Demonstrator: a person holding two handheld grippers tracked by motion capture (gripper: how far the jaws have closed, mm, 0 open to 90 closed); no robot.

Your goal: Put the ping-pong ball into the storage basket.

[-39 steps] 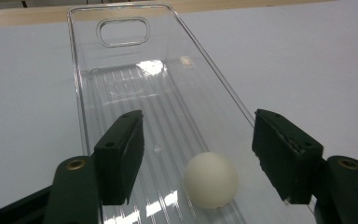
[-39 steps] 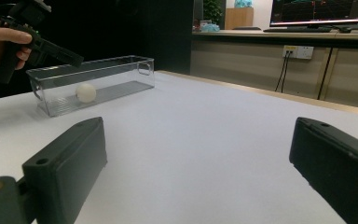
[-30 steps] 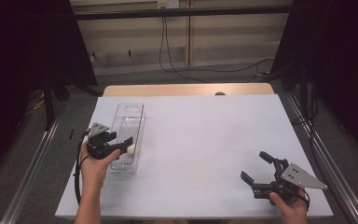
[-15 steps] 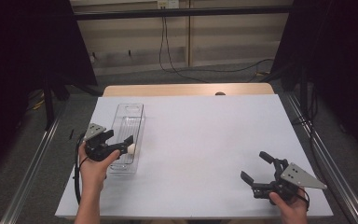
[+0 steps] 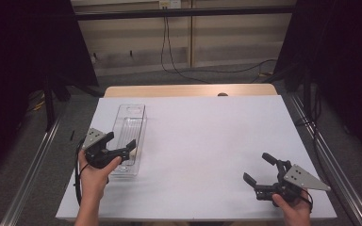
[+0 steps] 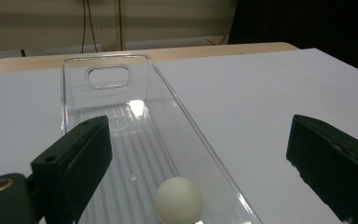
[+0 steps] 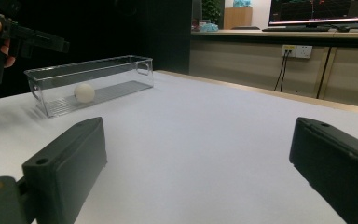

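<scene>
A clear plastic tray (image 5: 133, 114) lies lengthwise on the left of the white table (image 5: 207, 141). A white ball (image 6: 178, 197) rests on the tray's ribbed floor near its near end, also in the right gripper view as the ball (image 7: 84, 92). My left gripper (image 5: 121, 141) hovers over that near end. Its jaws have just been opening and stand wide with nothing between them, the ball lying below. In the left gripper view my left gripper (image 6: 198, 128) looks down along the tray (image 6: 168, 91). My right gripper (image 5: 257, 167) rests open and empty at the table's near right.
The right gripper view has my left gripper (image 7: 28, 35) above the tray (image 7: 98, 65), and a counter with monitors far behind. Metal rails run along both table sides. A wooden edge (image 5: 188, 90) borders the far side, with cables on the floor beyond.
The left gripper held the white ball between its jaws over the tray; its jaws have since spread and the ball now lies in the tray. The right gripper has not moved.
</scene>
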